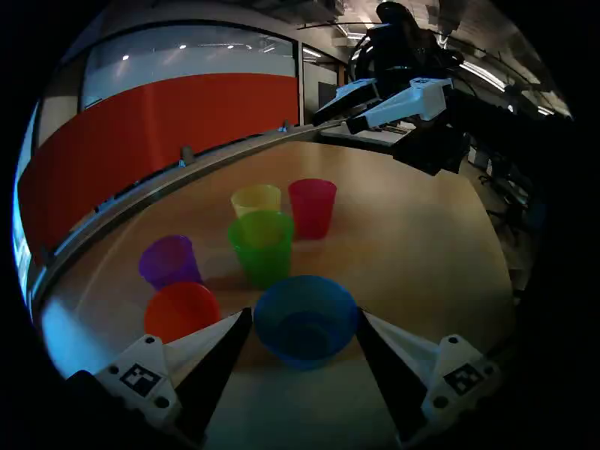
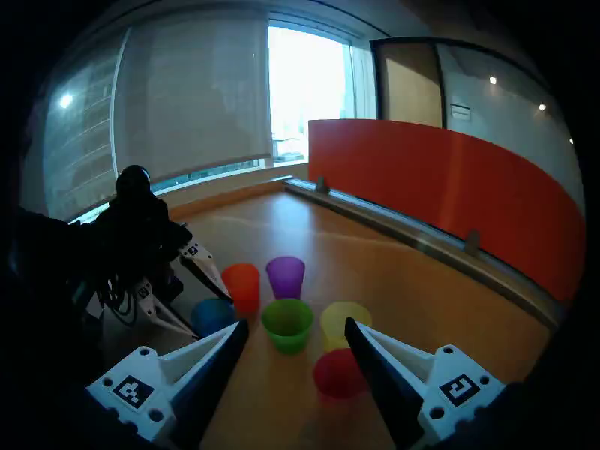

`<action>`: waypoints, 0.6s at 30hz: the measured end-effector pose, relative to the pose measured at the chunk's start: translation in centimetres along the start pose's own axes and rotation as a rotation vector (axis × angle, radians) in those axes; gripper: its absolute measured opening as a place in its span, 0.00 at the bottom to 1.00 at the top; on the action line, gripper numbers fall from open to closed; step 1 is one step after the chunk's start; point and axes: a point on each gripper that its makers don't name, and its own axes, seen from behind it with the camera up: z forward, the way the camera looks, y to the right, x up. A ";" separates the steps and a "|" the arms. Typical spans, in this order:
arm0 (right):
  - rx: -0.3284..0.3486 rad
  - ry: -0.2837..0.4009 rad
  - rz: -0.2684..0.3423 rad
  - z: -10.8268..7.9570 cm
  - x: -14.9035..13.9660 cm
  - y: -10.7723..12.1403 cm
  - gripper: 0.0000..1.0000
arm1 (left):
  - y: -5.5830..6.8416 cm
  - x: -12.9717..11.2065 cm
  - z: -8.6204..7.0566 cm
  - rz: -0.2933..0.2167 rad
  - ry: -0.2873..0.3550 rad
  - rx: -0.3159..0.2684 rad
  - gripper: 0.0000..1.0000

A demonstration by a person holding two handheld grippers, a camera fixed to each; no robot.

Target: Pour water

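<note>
Blue cup (image 1: pixel 304 330) stands on the wooden counter (image 1: pixel 420 240) just beside the green cup (image 1: pixel 261 244), between the spread fingers of the left claw (image 1: pixel 302 313) (contact unclear). Right claw (image 2: pixel 296 324) hangs, fingers apart, facing the green cup.

In the left gripper view, six cups cluster on the table (image 1: pixel 435 240). The nearest cup (image 1: pixel 304 334) sits between the fingers of the left gripper (image 1: pixel 301 315) — touching them or not, I cannot tell. Directly behind it stands the middle cup (image 1: pixel 261 247); behind that, the back-left cup (image 1: pixel 256 199) and the back-right cup (image 1: pixel 312 208), side by side. Left of the middle cup is the left cup (image 1: pixel 170 260), and before it the front-left cup (image 1: pixel 181 309). A partition (image 1: pixel 150 135) runs along the table's left edge.
</note>
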 end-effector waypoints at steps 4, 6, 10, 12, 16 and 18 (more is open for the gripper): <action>-0.001 -0.001 0.000 0.1 0.0 0.0 0.99 | 0.2 -0.1 0.4 0.006 -0.003 -0.003 0.98; 0.000 -0.001 0.000 0.1 0.0 0.0 0.99 | 0.3 -0.1 0.5 0.010 -0.005 -0.004 0.98; -0.003 0.000 0.001 0.0 0.0 0.2 0.99 | 0.3 -0.2 0.7 0.017 -0.008 -0.002 0.92; -0.004 0.002 0.001 0.0 0.0 0.3 0.99 | 0.3 -0.2 0.7 0.018 -0.009 -0.002 0.90; -0.003 0.003 0.001 0.0 0.0 0.3 0.99 | 0.3 -0.2 0.7 0.015 -0.008 -0.001 0.89; -0.002 0.003 0.001 0.0 0.0 0.3 0.99 | 0.4 -0.2 0.6 0.014 -0.007 -0.002 0.89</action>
